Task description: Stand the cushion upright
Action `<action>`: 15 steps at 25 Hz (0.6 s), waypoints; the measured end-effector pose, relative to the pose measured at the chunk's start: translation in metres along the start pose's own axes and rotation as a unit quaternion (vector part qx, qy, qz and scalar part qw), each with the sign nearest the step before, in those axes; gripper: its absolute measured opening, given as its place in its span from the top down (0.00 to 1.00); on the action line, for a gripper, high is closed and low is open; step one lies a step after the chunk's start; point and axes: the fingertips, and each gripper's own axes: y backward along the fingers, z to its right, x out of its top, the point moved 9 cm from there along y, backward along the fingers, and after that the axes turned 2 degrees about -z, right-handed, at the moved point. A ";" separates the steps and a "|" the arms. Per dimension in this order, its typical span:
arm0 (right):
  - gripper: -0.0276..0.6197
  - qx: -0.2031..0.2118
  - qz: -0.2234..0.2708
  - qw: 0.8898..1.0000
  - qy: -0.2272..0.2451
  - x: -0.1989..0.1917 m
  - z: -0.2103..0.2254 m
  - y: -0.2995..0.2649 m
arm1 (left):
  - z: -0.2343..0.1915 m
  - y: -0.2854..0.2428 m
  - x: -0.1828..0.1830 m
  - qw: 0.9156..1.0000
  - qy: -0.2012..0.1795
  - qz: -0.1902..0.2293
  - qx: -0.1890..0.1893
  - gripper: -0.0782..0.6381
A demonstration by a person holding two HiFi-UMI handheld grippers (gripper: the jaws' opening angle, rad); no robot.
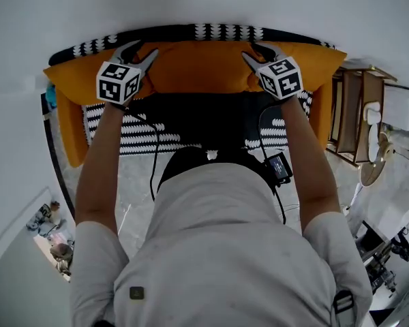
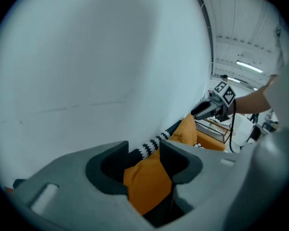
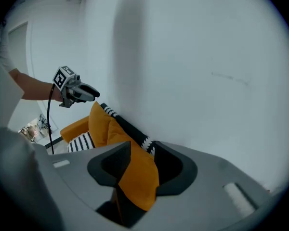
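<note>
An orange cushion [image 1: 204, 67] stands upright against the back of an orange sofa [image 1: 71, 128], under a white wall. My left gripper [image 1: 146, 48] is at the cushion's top left corner and my right gripper [image 1: 253, 52] at its top right corner. In the left gripper view, orange cushion fabric [image 2: 147, 182] fills the gap between the jaws of the left gripper [image 2: 144, 153]. The right gripper view shows the same: the cushion's corner [image 3: 137, 174] is pinched in the right gripper [image 3: 137, 153]. Each gripper view also shows the other gripper at the far end: the right gripper [image 2: 209, 109] and the left gripper [image 3: 86, 93].
The sofa has a black-and-white patterned seat [image 1: 133, 135] and a patterned band along its back [image 1: 191, 31]. A wooden shelf unit [image 1: 354, 114] stands to the right of the sofa. Black cables [image 1: 153, 162] hang from both grippers in front of the person.
</note>
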 end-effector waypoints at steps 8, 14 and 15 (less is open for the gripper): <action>0.85 -0.062 0.149 0.987 -0.001 0.042 -0.074 0.099 | 0.055 0.096 0.038 0.992 0.011 0.120 0.029 0.71; 0.94 -0.062 0.216 0.974 0.029 0.067 -0.120 0.147 | 0.079 0.136 0.041 0.987 0.006 0.157 0.024 0.83; 0.94 -0.059 0.221 0.973 0.035 0.070 -0.125 0.152 | 0.082 0.142 0.042 0.986 0.006 0.162 0.027 0.86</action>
